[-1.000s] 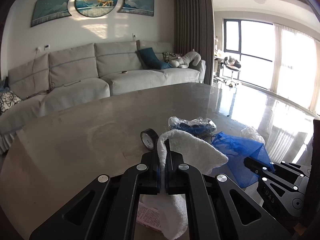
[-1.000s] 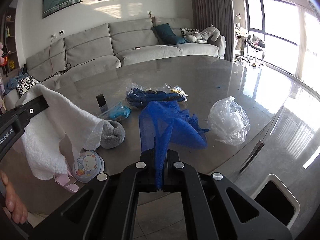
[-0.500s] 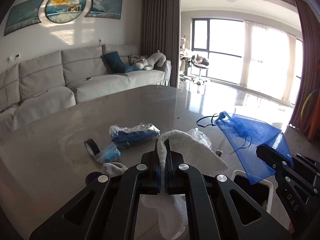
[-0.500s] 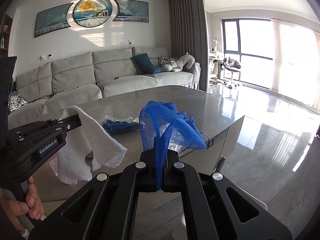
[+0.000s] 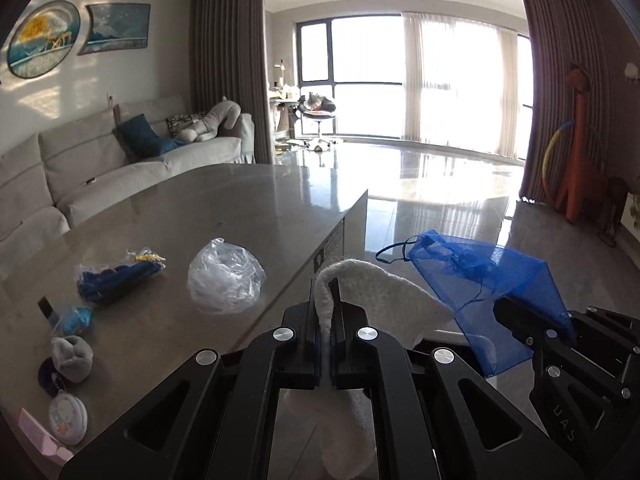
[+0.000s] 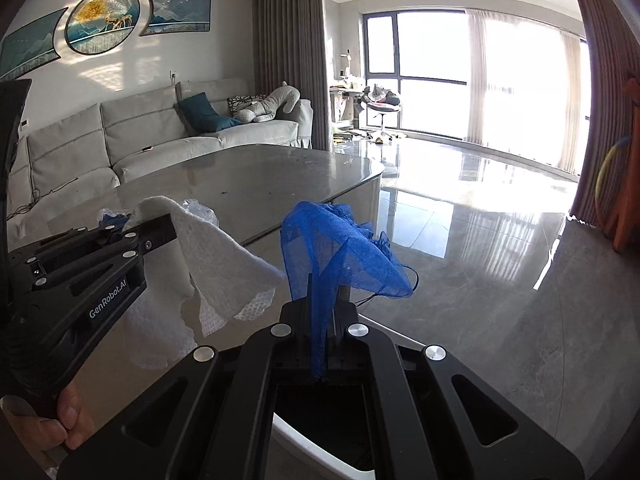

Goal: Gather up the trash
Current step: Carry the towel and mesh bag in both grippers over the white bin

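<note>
Left wrist view: the left tongs (image 5: 325, 292) are pressed together on a white paper towel (image 5: 384, 304), which arches over the tips and hangs down between the arms. To the right, the right tongs (image 5: 505, 312) pinch a blue mesh bag (image 5: 488, 280) held out past the worktop's (image 5: 200, 208) right edge, over the floor. On the worktop lie a crumpled clear plastic bag (image 5: 226, 280) near that edge, a blue wrapped packet (image 5: 116, 278) further left, and a grey sock (image 5: 72, 358) and a round bear-print case (image 5: 67, 418) towards the near left corner.

Right wrist view: the right tongs (image 6: 322, 284) are closed on the blue mesh bag (image 6: 340, 252), which billows above the tips. Below the tongs sits the dark opening of a white-rimmed bin (image 6: 320, 436). At left, the left tongs (image 6: 170, 228) grip the paper towel (image 6: 212, 268), which droops beside the worktop's (image 6: 260, 176) near edge.
</note>
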